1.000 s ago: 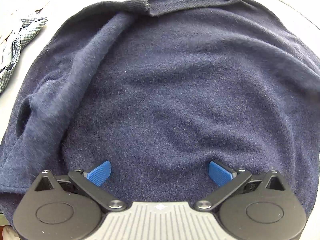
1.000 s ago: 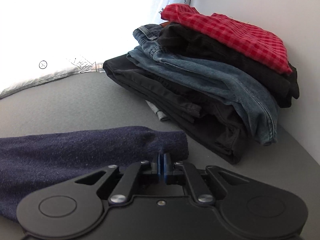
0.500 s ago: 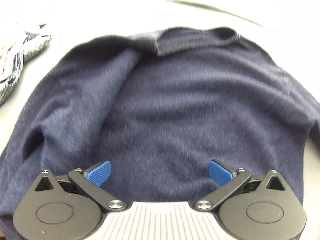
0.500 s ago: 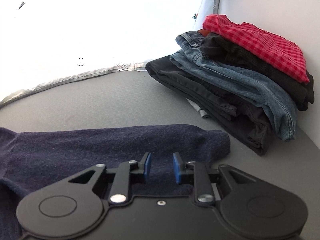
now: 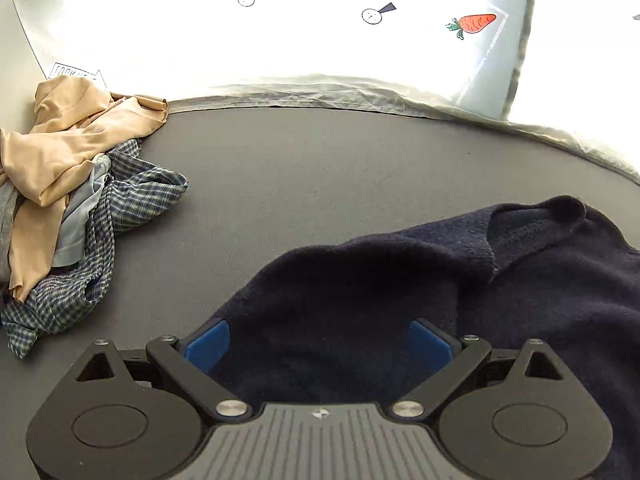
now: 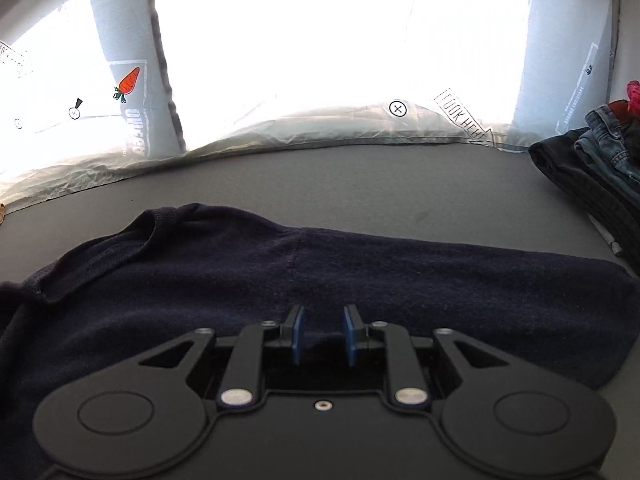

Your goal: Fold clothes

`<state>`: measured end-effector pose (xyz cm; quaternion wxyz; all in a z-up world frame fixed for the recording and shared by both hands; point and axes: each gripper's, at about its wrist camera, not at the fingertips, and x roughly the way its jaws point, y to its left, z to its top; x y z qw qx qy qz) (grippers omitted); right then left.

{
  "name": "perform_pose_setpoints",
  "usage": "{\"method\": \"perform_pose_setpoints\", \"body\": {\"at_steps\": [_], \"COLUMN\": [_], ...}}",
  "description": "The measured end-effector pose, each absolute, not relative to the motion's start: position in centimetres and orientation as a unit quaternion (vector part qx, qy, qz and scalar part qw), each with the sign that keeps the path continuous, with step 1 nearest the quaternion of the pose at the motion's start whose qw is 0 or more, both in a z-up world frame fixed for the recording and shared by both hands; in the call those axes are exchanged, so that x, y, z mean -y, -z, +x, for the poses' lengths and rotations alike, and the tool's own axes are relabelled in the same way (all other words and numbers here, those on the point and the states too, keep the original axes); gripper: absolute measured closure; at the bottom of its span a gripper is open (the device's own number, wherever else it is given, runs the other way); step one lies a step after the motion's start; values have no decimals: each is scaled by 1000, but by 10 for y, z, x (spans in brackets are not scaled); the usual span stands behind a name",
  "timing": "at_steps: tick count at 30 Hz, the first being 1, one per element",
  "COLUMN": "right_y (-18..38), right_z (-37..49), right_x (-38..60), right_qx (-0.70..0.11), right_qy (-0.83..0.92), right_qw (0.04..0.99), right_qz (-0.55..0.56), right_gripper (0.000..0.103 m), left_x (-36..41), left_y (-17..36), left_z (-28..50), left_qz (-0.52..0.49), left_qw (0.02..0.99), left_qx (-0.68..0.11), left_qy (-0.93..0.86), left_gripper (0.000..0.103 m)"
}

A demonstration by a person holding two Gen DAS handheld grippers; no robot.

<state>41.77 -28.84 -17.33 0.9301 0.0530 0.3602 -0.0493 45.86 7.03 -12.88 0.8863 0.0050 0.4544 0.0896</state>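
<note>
A navy knit sweater [image 5: 400,300] lies flat on the grey table [image 5: 320,168], its neckline [image 5: 540,224] toward the back. My left gripper [image 5: 318,340] hangs over the sweater's left shoulder area with jaws wide and closing; the knit lies under them and neither pad presses on it. In the right wrist view the sweater [image 6: 280,280] stretches across, one sleeve [image 6: 520,288] laid out to the right. My right gripper [image 6: 324,332] sits just above the sweater with its pads a small gap apart and nothing pinched between them.
A loose pile of unfolded clothes sits at the left: a beige garment [image 5: 60,148] over a blue checked shirt [image 5: 132,196]. A folded stack with jeans [image 6: 600,152] stands at the right edge. A bright printed sheet [image 5: 474,22] hangs behind the table.
My right gripper let go of the sleeve end, opened a little and swung left, away from the folded stack. My left gripper lifted and tilted up from the sweater's middle toward its left side.
</note>
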Motion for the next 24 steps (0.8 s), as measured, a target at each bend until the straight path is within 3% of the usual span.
{"method": "perform_pose_setpoints", "body": {"at_steps": [8, 10, 12, 13, 14, 20, 24], "right_y": [183, 189, 193, 195, 196, 195, 201], "right_z": [463, 471, 478, 482, 485, 517, 545], "right_x": [227, 219, 213, 211, 209, 199, 185], "right_qx": [-388, -398, -406, -407, -407, -400, -400], "right_qy": [44, 45, 41, 39, 37, 10, -44], "right_qw": [919, 915, 912, 911, 912, 915, 915], "right_qz": [47, 49, 47, 44, 40, 46, 20], "right_gripper": [81, 81, 81, 81, 81, 81, 81], "left_x": [-96, -99, -100, -101, -104, -118, -111], "left_y": [163, 168, 172, 174, 175, 159, 166], "left_z": [521, 529, 535, 538, 542, 581, 626], "left_qz": [-2, -19, -34, -45, -77, -165, -144], "left_qw": [889, 893, 899, 898, 897, 903, 900], "left_qx": [-455, -448, -437, -437, -434, -392, -408], "left_qy": [-46, -30, -23, -28, -28, -54, -43], "left_gripper": [6, 10, 49, 77, 97, 97, 96]}}
